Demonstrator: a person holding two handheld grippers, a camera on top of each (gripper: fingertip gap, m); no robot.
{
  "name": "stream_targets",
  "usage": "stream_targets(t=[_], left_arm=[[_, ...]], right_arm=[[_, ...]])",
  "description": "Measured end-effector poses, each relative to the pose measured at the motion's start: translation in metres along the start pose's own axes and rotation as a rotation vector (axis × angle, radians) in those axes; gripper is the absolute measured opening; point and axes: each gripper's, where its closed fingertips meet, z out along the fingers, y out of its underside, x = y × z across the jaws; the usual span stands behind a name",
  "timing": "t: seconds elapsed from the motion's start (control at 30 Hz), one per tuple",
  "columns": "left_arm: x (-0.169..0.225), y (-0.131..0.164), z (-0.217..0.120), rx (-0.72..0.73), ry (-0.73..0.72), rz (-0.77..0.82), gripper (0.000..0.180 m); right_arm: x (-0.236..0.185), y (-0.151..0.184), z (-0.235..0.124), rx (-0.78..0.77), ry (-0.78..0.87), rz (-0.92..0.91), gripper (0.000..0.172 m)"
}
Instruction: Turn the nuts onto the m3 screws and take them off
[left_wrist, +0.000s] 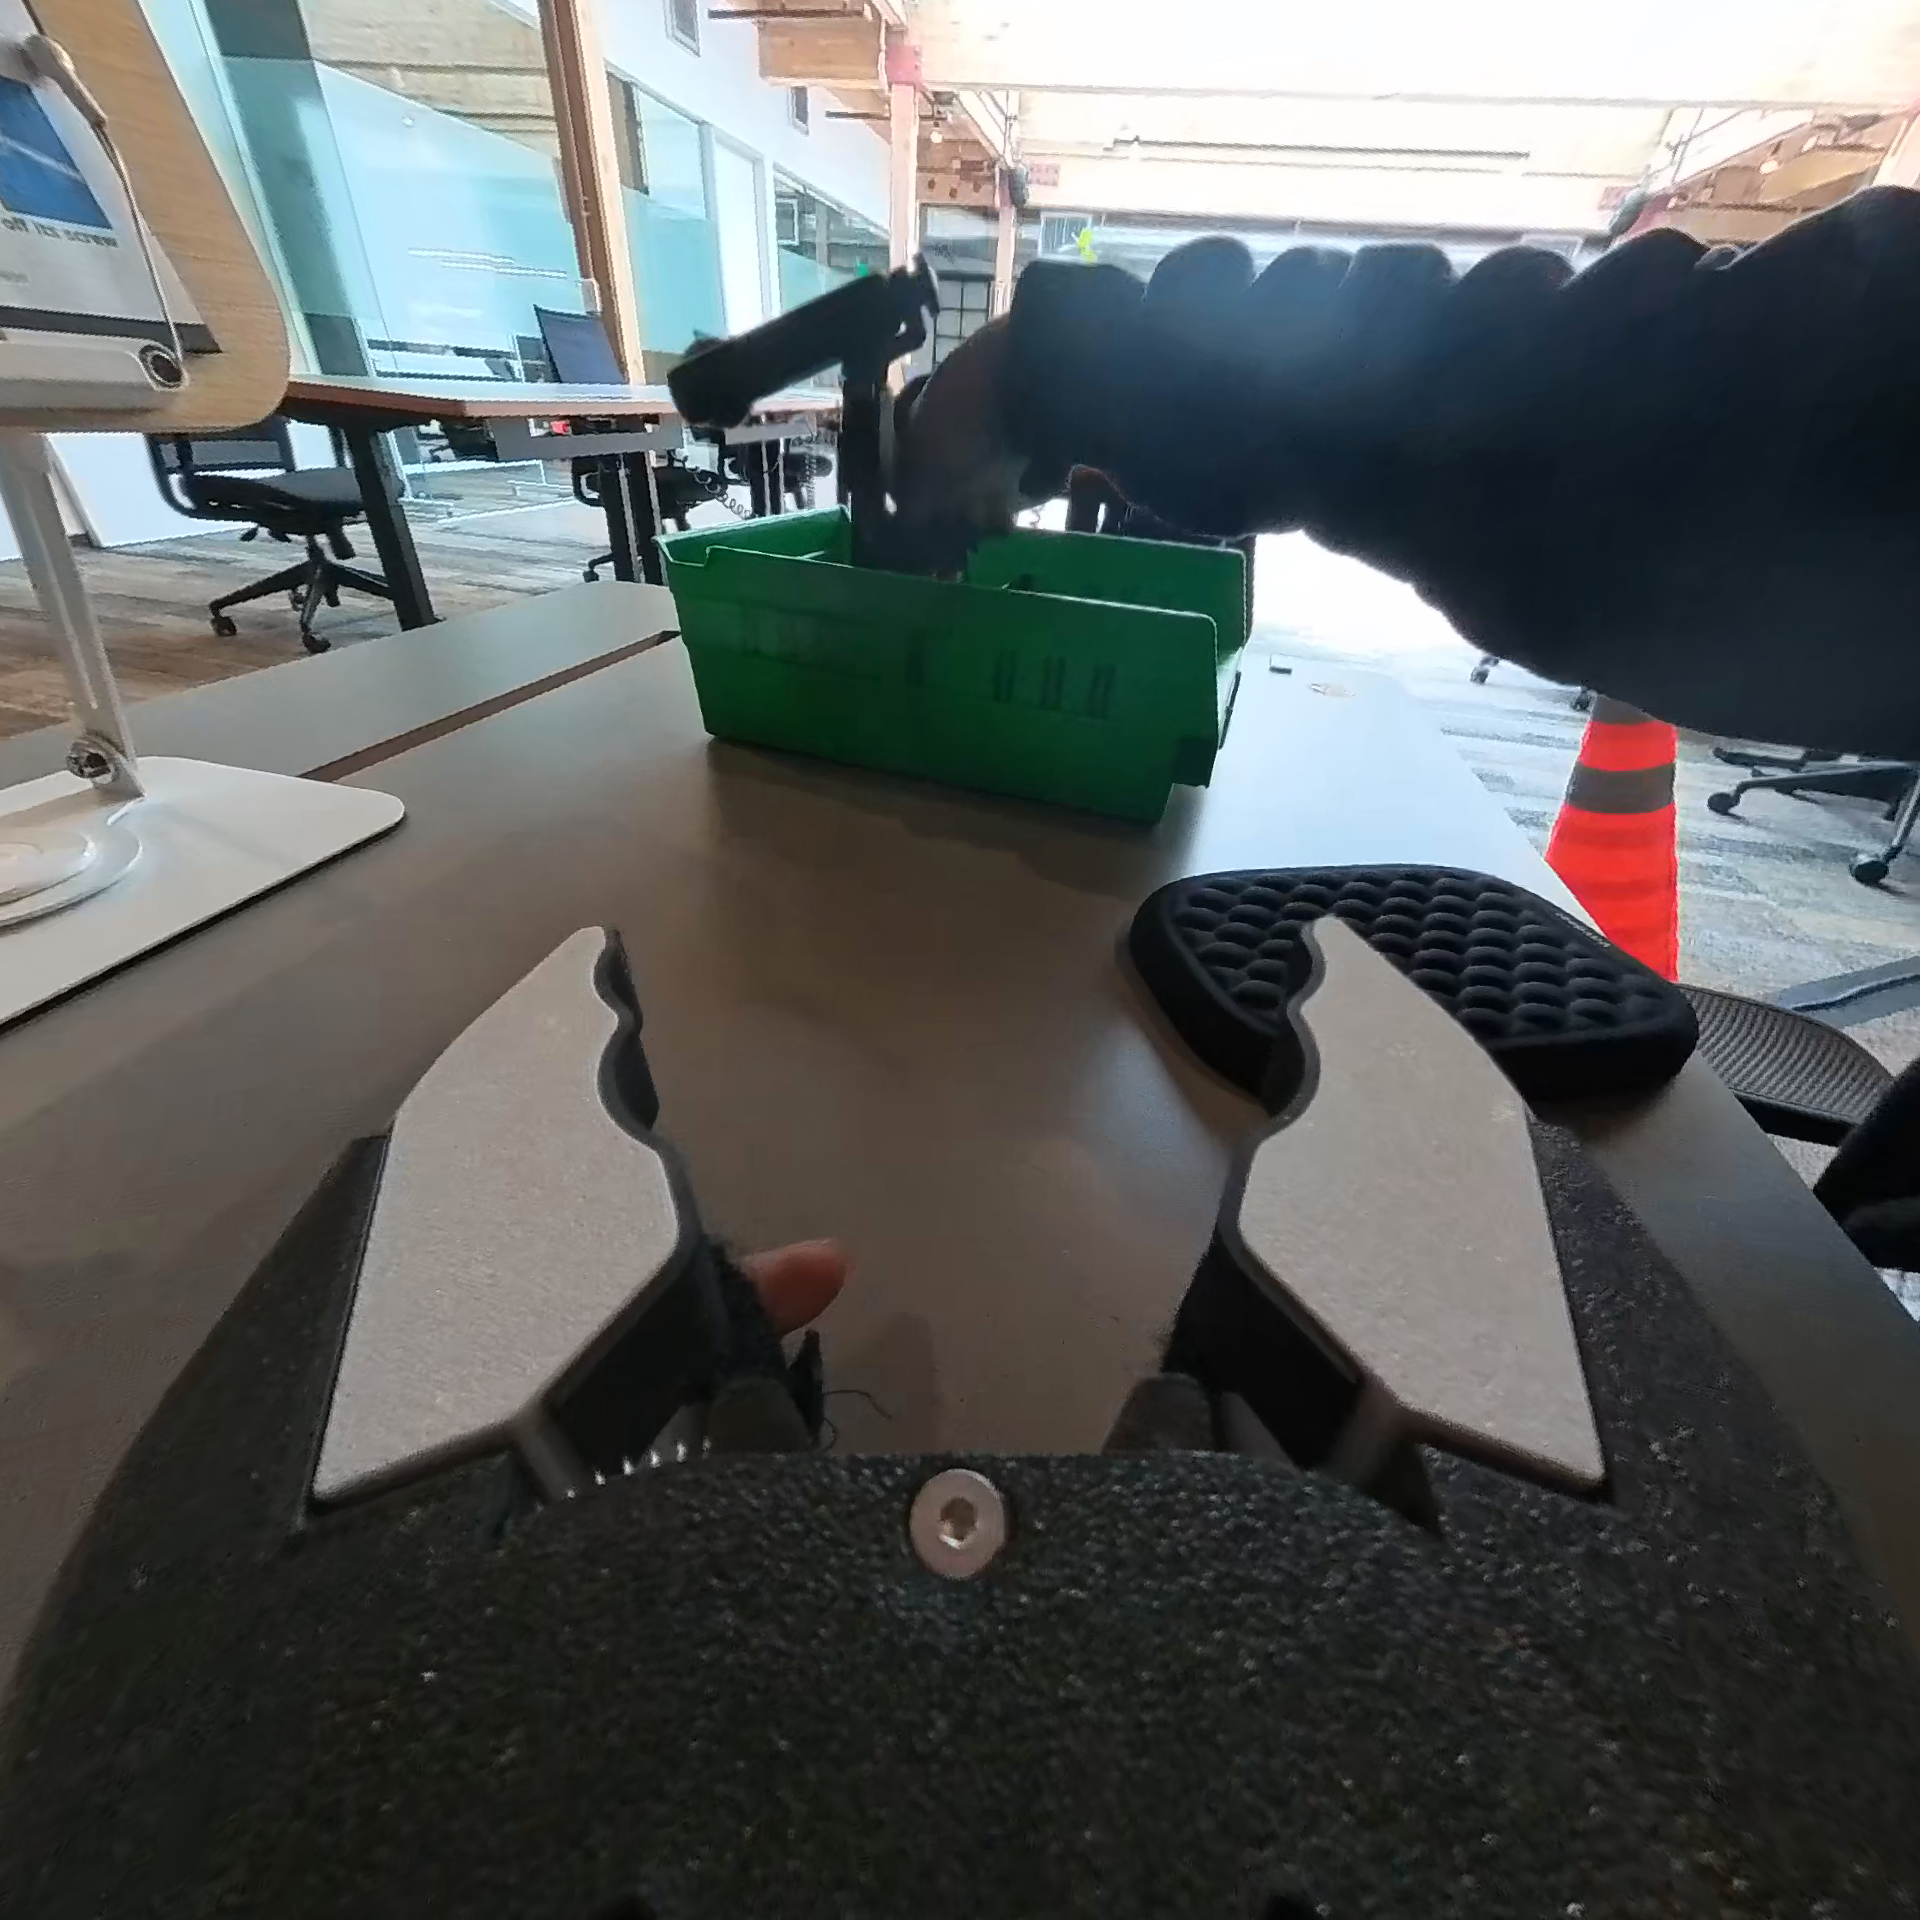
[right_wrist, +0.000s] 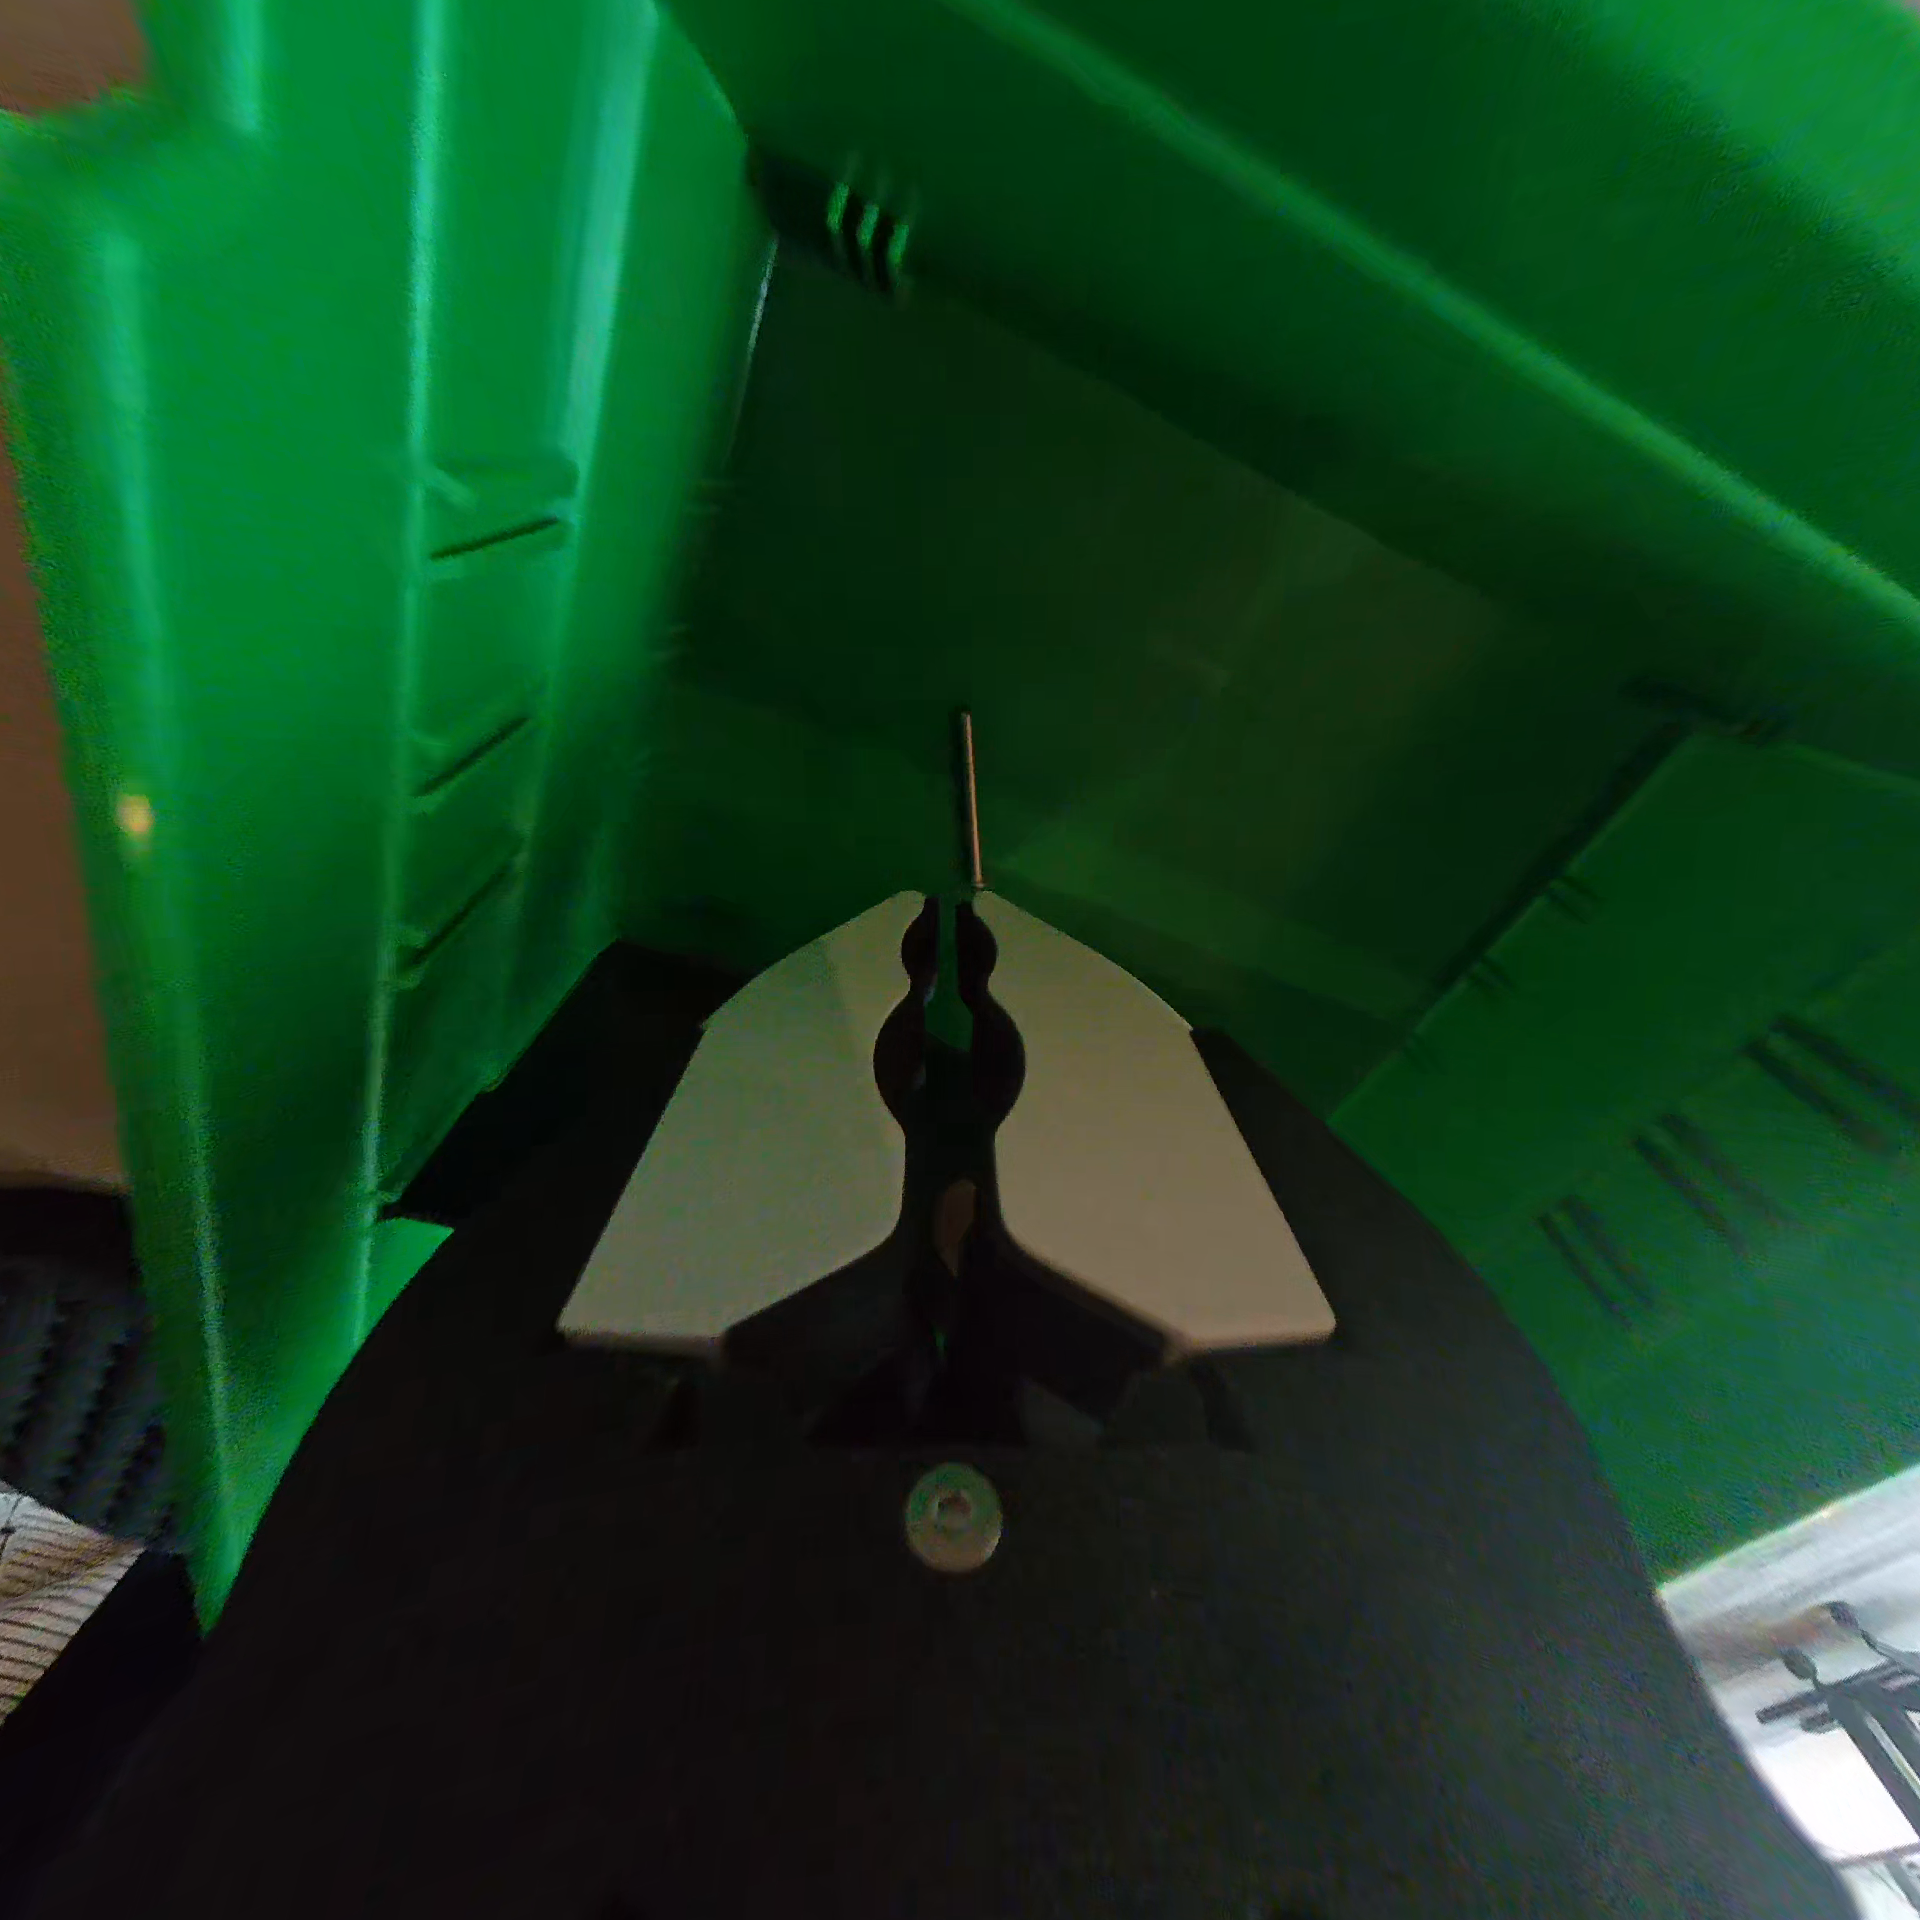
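Left tool gapes over table; right tool pinches screw.

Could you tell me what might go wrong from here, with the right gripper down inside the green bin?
The right gripper pinches only the head end of the thin screw, so it could tilt or slip out. The green bin walls stand close around the jaws and could knock it. The left gripper is open and empty.

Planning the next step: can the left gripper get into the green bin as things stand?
Probably not yet. The table between the open left gripper and green bin is bare, but the right gripper and sleeve occupy the bin's top.
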Motion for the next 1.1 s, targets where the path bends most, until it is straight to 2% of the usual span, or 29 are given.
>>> stream_targets(t=[0.3, 0.47, 0.77, 0.97, 1.1], left_arm=[[0.001, 0.001, 0.001, -0.013, 0.005, 0.006, 0.117], [0.002, 0.002, 0.002, -0.018, 0.011, 0.007, 0.116], [0.001, 0.001, 0.001, -0.012, 0.006, 0.002, 0.117], [0.000, 0.001, 0.001, -0.010, -0.002, -0.002, 0.119], [0.002, 0.003, 0.002, -0.029, 0.002, 0.022, 0.118]], right_arm=[[-0.003, 0.002, 0.015, 0.001, -0.022, 0.028, 0.003], [-0.007, 0.001, 0.019, 0.012, -0.036, 0.032, 0.011], [-0.014, -0.012, 0.000, 0.138, -0.020, 0.006, 0.026], [-0.019, -0.018, -0.025, 0.303, 0.047, -0.011, 0.033], [-0.028, -0.027, -0.064, 0.544, 0.095, -0.003, 0.039]])
